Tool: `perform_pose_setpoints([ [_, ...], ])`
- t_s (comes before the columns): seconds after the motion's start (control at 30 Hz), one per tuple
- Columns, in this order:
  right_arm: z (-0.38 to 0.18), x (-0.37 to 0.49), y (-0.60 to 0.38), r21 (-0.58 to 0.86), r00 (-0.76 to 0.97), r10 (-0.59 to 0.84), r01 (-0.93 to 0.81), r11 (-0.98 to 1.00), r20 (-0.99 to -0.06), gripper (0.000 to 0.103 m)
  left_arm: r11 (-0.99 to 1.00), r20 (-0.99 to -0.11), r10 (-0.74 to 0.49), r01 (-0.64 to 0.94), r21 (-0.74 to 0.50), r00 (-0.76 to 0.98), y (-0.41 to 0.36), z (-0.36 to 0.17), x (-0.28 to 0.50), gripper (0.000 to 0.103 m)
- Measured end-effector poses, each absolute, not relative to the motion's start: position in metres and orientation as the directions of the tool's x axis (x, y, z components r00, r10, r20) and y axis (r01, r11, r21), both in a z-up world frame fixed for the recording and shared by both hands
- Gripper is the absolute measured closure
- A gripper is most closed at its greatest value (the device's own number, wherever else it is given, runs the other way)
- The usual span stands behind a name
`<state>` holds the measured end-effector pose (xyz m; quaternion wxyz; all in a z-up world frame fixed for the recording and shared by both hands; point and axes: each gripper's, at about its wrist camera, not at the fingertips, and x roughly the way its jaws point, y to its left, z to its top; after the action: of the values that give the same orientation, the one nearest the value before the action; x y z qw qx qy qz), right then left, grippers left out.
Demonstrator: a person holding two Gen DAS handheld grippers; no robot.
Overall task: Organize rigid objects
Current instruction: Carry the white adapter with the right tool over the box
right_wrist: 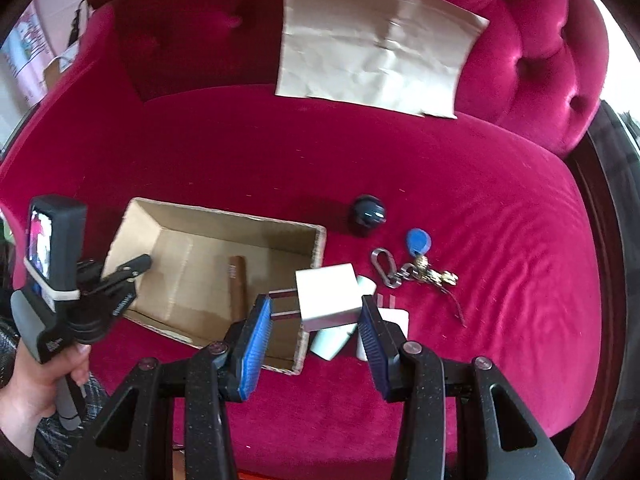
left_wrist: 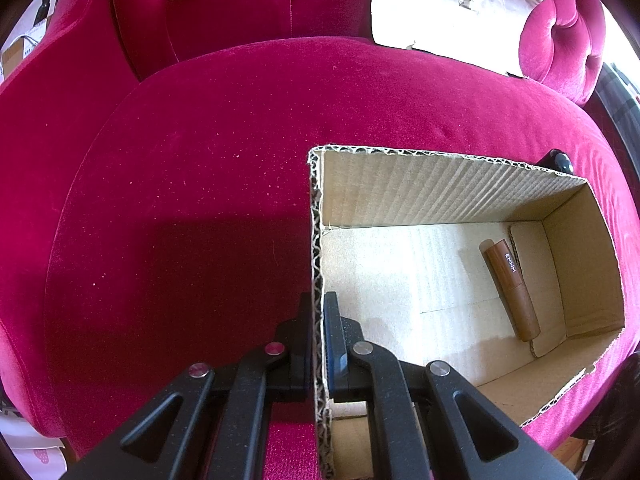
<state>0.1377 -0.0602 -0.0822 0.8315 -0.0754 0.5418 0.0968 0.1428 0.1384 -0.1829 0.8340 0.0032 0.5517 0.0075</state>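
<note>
An open cardboard box sits on the red velvet sofa. A brown tube marked EMWM lies inside it. My left gripper is shut on the box's left wall. My right gripper is open; a white plug adapter with two prongs sits between its fingers at the box's right corner, touching the right blue pad, apart from the left. On the seat to the right lie a white cup, a white card, a dark round object and a keyring with blue fob.
A crumpled brown paper sheet leans on the sofa back. The tufted armrest rises at the right. The seat cushion spreads left of the box.
</note>
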Motion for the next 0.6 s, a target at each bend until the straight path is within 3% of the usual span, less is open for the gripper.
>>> perform_pose_setpoints([
  [0.6,-0.111,0.148,0.003,0.013,0.36,0.138,-0.327,0.945,-0.923,0.056,1.0,-0.92,0.016,-0.009,0.014,0.391,0.139,-0.183,0.143,0.098],
])
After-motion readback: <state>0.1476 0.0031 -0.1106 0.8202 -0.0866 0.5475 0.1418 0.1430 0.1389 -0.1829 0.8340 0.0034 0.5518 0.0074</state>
